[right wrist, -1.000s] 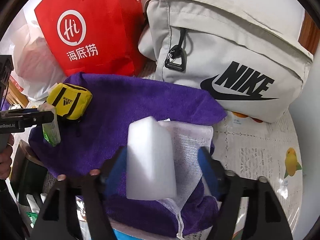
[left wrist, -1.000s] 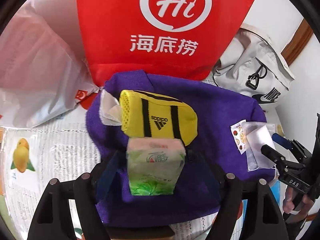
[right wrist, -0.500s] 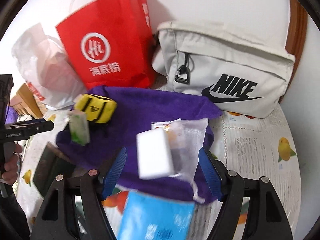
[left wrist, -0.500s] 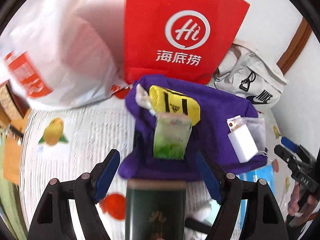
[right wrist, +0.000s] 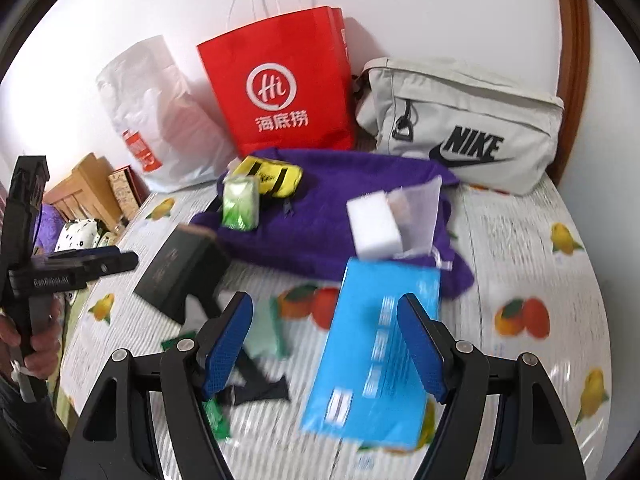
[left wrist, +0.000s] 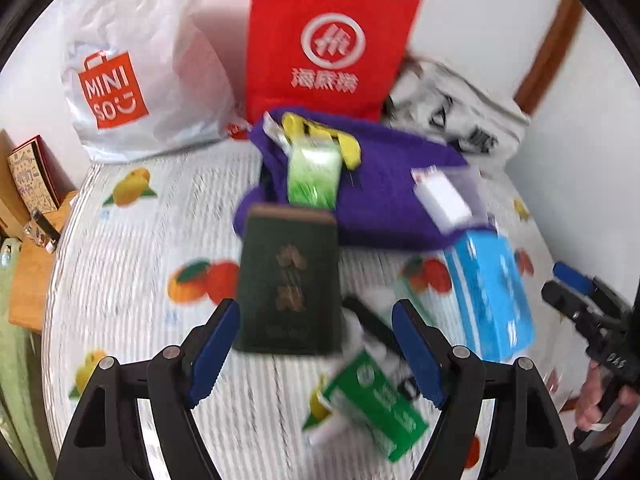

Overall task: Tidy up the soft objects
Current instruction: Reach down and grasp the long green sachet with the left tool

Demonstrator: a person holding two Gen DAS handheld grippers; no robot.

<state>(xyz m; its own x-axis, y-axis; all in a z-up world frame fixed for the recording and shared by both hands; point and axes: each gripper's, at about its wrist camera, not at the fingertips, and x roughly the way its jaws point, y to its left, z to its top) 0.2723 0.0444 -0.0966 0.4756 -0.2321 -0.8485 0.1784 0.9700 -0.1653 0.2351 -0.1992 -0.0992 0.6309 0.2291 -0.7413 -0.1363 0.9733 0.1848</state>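
A purple towel [left wrist: 392, 216] [right wrist: 316, 236] lies on the fruit-print table. On it rest a green tissue pack [left wrist: 314, 176] [right wrist: 240, 204], a yellow Adidas pouch [left wrist: 350, 148] [right wrist: 276, 176], a white sponge [left wrist: 440, 198] [right wrist: 374, 228] and a mesh bag [right wrist: 420, 208]. My left gripper [left wrist: 316, 320] is open and empty, held back from the towel over a dark green box [left wrist: 288, 280]. My right gripper [right wrist: 326, 312] is also open and empty, above a blue box [right wrist: 380, 352]. Each gripper shows in the other's view, the right gripper [left wrist: 580, 292] and the left gripper [right wrist: 84, 268], both held by a hand.
A red paper bag [right wrist: 280, 84], a white Miniso plastic bag [left wrist: 132, 80] and a grey Nike bag [right wrist: 460, 120] stand behind the towel against the wall. Near me lie the blue box [left wrist: 492, 292], a green carton [left wrist: 372, 400] and the dark box [right wrist: 176, 276].
Both grippers have drawn back and upward from the towel. The tissue pack and the sponge, which sat between the jaws, stay on the towel. The boxes near me have come into view.
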